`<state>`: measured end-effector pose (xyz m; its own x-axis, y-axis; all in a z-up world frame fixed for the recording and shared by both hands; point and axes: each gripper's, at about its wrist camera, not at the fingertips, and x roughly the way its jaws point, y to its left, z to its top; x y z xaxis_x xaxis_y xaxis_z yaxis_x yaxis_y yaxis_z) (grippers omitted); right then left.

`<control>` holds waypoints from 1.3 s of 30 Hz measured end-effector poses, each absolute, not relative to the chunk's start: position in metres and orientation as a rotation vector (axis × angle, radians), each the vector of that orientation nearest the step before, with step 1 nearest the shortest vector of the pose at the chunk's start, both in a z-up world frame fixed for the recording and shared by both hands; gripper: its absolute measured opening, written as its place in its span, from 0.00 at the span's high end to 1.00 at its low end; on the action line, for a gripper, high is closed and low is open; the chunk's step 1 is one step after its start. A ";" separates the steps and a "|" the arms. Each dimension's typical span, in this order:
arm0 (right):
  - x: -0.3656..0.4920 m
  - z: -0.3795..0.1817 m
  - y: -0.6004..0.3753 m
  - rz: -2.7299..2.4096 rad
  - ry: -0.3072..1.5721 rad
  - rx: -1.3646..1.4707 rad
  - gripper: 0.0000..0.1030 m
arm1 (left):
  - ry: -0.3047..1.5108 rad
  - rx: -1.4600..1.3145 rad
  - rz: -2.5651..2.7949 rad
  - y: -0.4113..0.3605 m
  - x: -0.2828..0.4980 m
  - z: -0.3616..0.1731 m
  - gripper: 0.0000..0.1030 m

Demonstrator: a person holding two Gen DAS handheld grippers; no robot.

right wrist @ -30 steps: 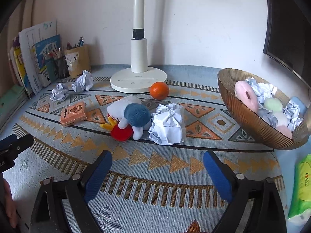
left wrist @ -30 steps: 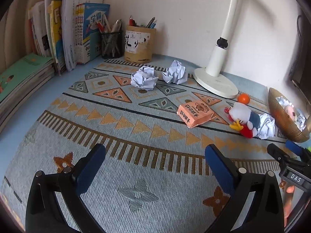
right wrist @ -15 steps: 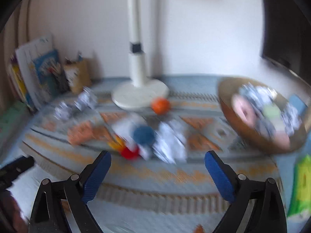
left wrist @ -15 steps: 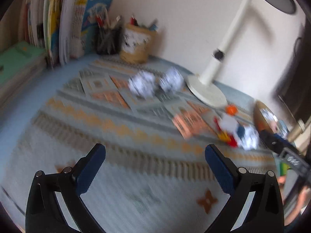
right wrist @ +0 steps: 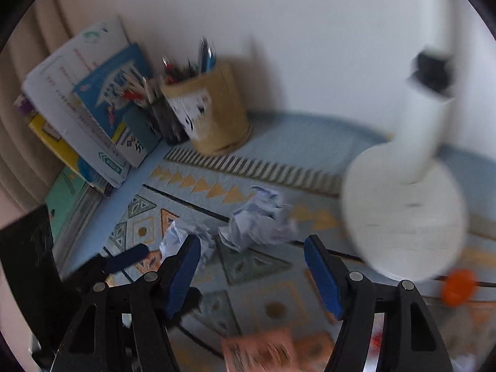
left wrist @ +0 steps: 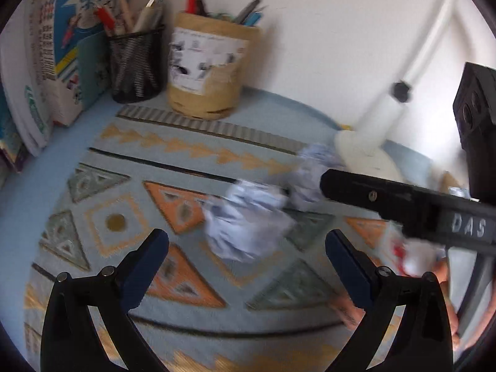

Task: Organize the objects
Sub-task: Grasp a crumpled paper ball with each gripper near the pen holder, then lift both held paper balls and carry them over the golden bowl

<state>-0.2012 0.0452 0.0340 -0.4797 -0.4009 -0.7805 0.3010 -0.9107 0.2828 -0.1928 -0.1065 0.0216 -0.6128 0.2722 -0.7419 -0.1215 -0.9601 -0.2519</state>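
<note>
We have two crumpled paper balls lying side by side on the patterned mat [right wrist: 272, 282], just in front of the lamp base [right wrist: 403, 217]. The nearer paper ball [left wrist: 248, 226] sits just ahead of our left gripper [left wrist: 246, 255], whose jaws stand wide with nothing between them. The farther paper ball [right wrist: 260, 223] lies just beyond the tips of our right gripper [right wrist: 252, 266]; its jaws are closing, yet the ball is still ahead of the blue pads, not between them.

We judge that each hand is lined up on its own ball so that both scraps can be gathered at once, as loose litter to be cleared off the mat. Both views are blurred, so contact is hard to tell.

Further out, the woven pen holder [left wrist: 210, 68] and mesh pen cup [left wrist: 136, 65] stand against the wall beside leaning books [right wrist: 93, 108]. An orange ball [right wrist: 458, 288] rests near the lamp base, and an orange box [right wrist: 263, 353] lies on the mat closer to us.
</note>
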 end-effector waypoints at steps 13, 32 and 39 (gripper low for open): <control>-0.224 0.007 0.045 -2.377 -0.294 1.337 0.57 | -0.295 -1.211 2.577 -0.102 -0.191 0.027 0.57; 0.019 0.028 0.240 -2.702 -0.170 1.209 0.55 | -0.265 -1.090 2.453 0.039 -0.040 0.032 0.57; 0.033 -0.002 0.270 -2.654 -0.246 1.278 0.48 | -0.071 -1.084 2.520 0.062 -0.032 0.023 0.56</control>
